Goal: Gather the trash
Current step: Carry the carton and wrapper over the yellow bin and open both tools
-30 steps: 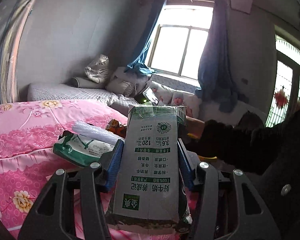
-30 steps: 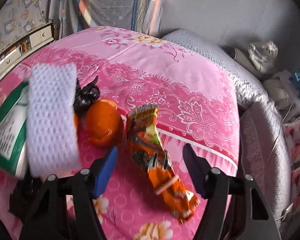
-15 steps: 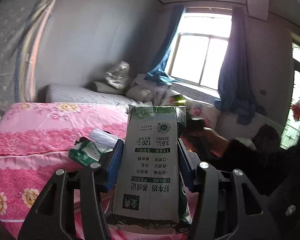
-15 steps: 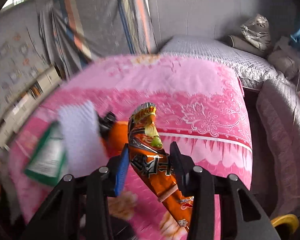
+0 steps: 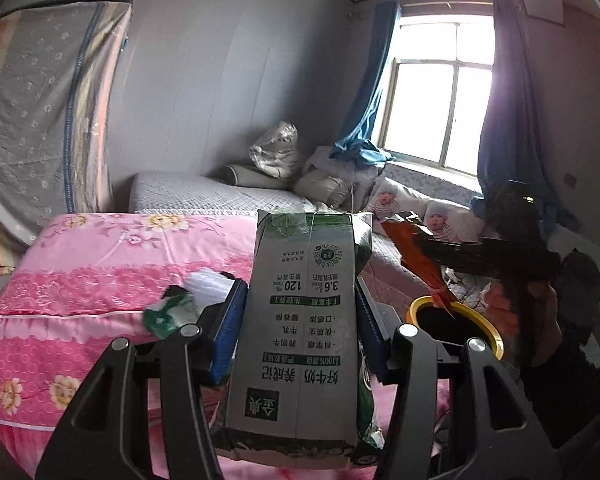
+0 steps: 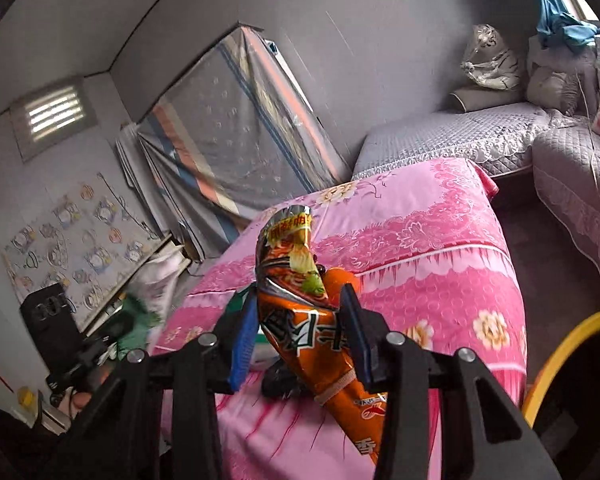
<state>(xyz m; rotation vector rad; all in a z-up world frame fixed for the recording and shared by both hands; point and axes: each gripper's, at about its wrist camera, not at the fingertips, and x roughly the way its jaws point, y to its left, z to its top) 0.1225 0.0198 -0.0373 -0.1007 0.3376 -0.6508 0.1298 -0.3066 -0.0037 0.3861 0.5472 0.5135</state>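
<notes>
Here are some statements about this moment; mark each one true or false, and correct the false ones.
1. The left gripper is shut on a milk carton. True.
2. The right gripper is open and holds nothing. False: it is shut on an orange snack wrapper.
3. The bin has a yellow rim. True.
4. The bedspread is blue. False: it is pink with flowers.

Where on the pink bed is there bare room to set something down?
The far half of the pink bedspread, toward the grey quilted mattress, lies bare, as does the corner facing the yellow-rimmed bin. It is crowded near the edge, around the green-and-white wrapper and white foam sleeve.
</notes>
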